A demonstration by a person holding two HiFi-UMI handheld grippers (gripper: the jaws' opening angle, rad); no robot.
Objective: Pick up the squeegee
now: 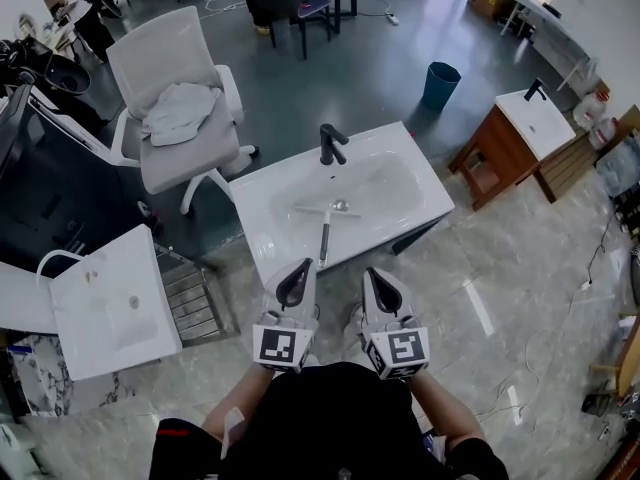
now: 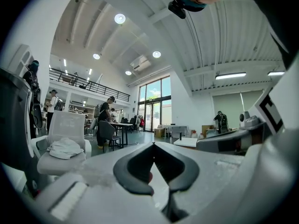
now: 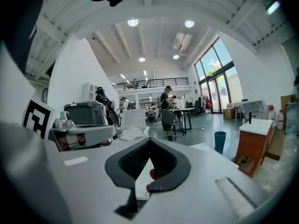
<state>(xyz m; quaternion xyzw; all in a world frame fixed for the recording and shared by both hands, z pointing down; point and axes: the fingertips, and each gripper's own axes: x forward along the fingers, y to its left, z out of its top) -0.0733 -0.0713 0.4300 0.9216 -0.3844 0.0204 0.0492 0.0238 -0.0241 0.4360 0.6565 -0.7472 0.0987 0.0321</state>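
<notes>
The squeegee (image 1: 325,233) lies in the white sink basin (image 1: 400,183), with its blade across the middle and its thin handle pointing toward me. A black faucet (image 1: 330,145) stands at the basin's far rim. My left gripper (image 1: 304,264) hovers at the sink's near edge, just left of the handle's end, with its jaws shut and empty. My right gripper (image 1: 369,272) is beside it, a little to the right of the handle, also shut and empty. In both gripper views, a small red bit (image 2: 148,176) (image 3: 152,173) shows low in the gap behind the closed tips.
A white office chair (image 1: 175,108) with a cloth on it stands behind the sink to the left. A second white basin (image 1: 110,303) and a metal rack (image 1: 195,303) sit at my left. A teal bin (image 1: 440,83) and a wooden vanity (image 1: 520,133) are at the right.
</notes>
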